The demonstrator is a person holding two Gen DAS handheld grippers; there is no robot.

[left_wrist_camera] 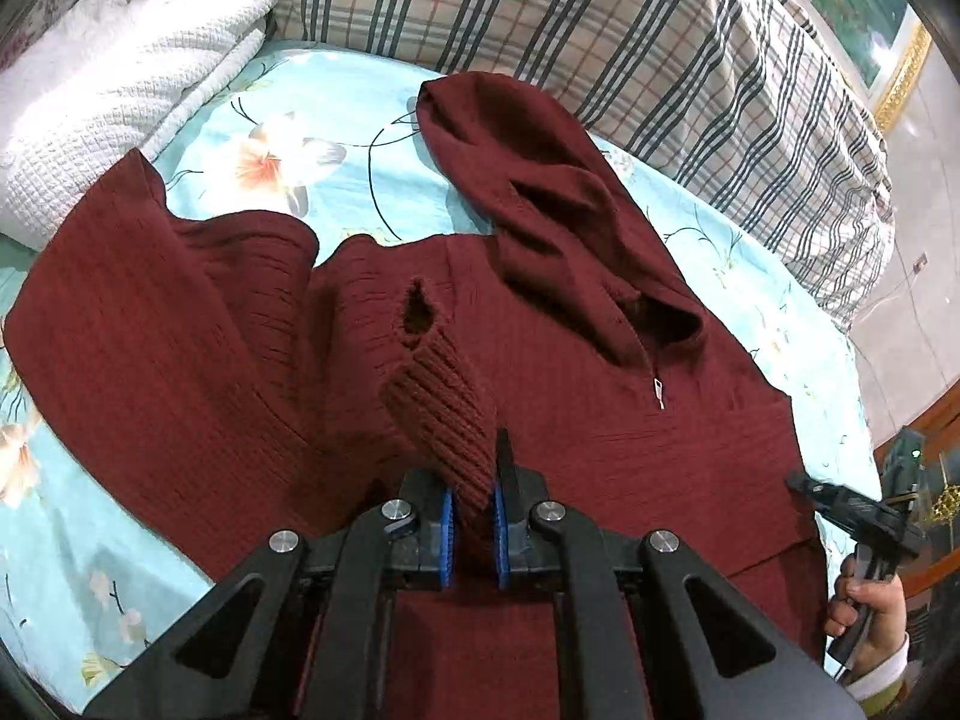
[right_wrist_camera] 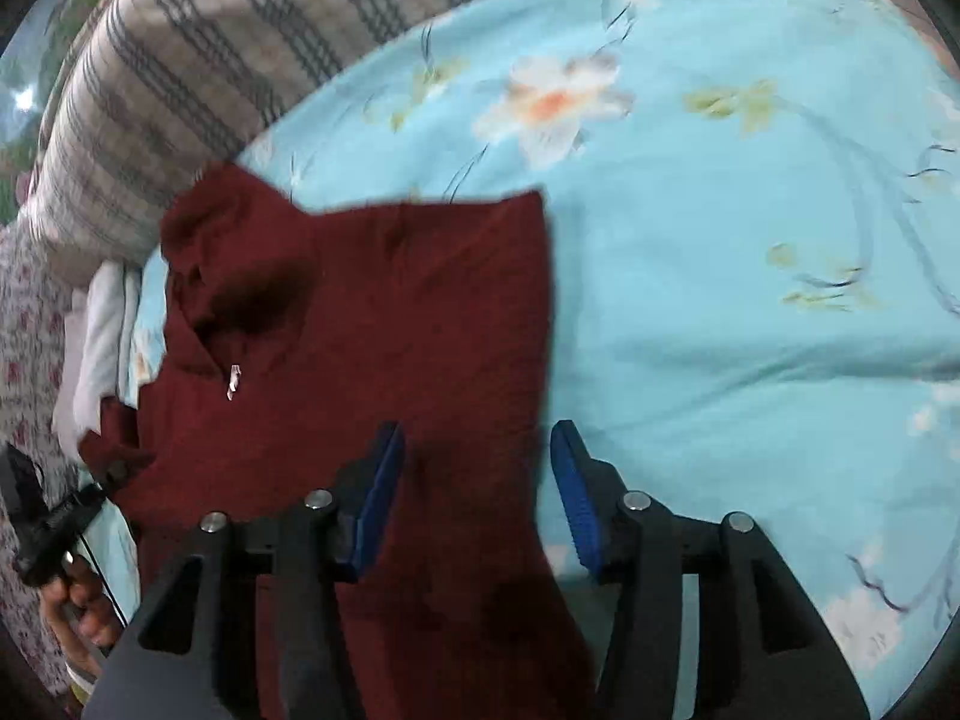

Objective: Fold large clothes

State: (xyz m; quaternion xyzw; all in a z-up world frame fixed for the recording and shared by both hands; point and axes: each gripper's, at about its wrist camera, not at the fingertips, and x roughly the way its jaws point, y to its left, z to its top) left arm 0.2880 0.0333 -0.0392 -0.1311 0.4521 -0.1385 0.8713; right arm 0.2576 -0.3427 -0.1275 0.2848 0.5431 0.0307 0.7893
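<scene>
Floral bedsheet (left_wrist_camera: 372, 114) below, left hand-held gripper (left_wrist_camera: 474, 516) angled down pinching sweater cuff (left_wrist_camera: 447, 420).

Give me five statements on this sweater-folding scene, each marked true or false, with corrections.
1. The left gripper is clamped on the ribbed cuff. True.
2. The sweater is blue. False: it is maroon; the sheet beneath it is light blue.
3. A white knitted blanket lies on the bed. True.
4. The sweater's neck closes with buttons. False: a zip pull shows there.
5. The plaid quilt covers the sweater. False: it lies beyond it.
</scene>
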